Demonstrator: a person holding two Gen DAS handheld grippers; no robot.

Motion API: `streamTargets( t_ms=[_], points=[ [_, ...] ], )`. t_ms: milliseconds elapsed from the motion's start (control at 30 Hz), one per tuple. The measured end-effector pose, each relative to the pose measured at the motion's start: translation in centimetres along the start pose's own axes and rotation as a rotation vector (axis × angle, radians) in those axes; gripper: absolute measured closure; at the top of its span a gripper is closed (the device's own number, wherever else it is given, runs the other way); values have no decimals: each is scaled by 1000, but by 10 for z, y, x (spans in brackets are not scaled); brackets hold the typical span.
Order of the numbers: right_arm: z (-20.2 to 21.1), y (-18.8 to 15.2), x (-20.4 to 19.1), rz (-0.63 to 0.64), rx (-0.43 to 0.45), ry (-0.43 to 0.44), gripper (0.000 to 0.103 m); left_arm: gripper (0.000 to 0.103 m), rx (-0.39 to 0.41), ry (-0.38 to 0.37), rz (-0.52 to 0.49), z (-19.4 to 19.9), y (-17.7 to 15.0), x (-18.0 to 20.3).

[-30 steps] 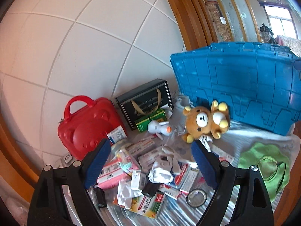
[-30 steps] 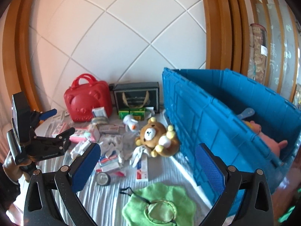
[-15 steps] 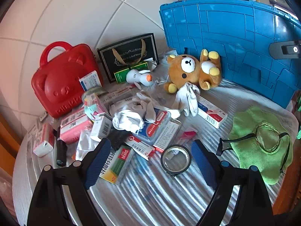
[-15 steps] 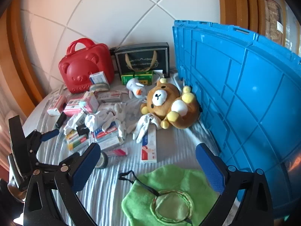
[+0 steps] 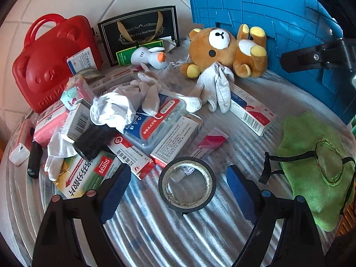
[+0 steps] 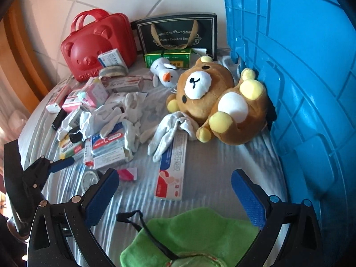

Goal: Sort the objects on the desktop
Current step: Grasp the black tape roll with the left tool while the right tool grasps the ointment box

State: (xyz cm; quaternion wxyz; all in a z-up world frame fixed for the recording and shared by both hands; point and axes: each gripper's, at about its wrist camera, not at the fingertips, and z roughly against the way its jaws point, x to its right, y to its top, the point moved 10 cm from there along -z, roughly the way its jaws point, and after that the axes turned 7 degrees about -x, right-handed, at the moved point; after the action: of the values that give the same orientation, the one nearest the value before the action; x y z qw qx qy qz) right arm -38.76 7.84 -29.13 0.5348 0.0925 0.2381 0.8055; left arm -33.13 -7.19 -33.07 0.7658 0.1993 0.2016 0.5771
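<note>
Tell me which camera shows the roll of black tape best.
The left wrist view. There the roll of black tape lies flat on the striped cloth, whole and unobstructed, just ahead of the open left tool. In the right wrist view, the same roll is largely hidden behind a finger of the right tool.

Both wrist views look steeply down, close, sharing the teddy bear [image 5: 224, 49].

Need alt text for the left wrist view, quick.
The open left gripper hangs over a roll of tape on a cluttered table. Behind lie medicine boxes, gloves, a bear plush and a blue crate.
</note>
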Motion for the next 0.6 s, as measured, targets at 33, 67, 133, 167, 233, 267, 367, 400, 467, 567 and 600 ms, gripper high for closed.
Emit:
streamTargets(
  t_ms=[33, 67, 133, 167, 233, 267, 367, 400, 467, 567, 600],
  points=[
    [-9, 1, 1, 0, -17, 3, 1, 15, -12, -14, 0, -4, -1, 1],
    [-18, 2, 2, -3, -36, 13, 1, 18, -26, -21, 0, -9, -2, 1],
    [-37, 3, 2, -3, -70, 21, 1, 38, -60, -44, 19, -18, -5, 0],
    [-45, 3, 1, 1, -87, 19, 1, 47, -80, -65, 40, -22, -8, -1],
    [-61, 3, 0, 17, -117, -1, 5, 48, -92, -85, 59, -26, -11, -2],
    [-69, 3, -1, 30, -134, -11, 6, 48, -91, -85, 55, -27, -11, -2],
    [-90, -1, 2, 54, -190, -51, 23, 48, -97, -87, 51, -28, -12, 0],
    [-97, -4, 2, 55, -210, -56, 35, 48, -99, -91, 52, -27, -11, 0],
    [-106, -9, 1, 57, -247, -45, 49, 48, -102, -94, 41, -27, -11, 0],
    [-107, -6, -5, 124, -221, -99, 54, 48, -106, -102, 33, -27, -9, 0],
    [-108, -6, -7, 124, -218, -82, 61, 48, -108, -104, 31, -26, -9, 0]
  ],
)
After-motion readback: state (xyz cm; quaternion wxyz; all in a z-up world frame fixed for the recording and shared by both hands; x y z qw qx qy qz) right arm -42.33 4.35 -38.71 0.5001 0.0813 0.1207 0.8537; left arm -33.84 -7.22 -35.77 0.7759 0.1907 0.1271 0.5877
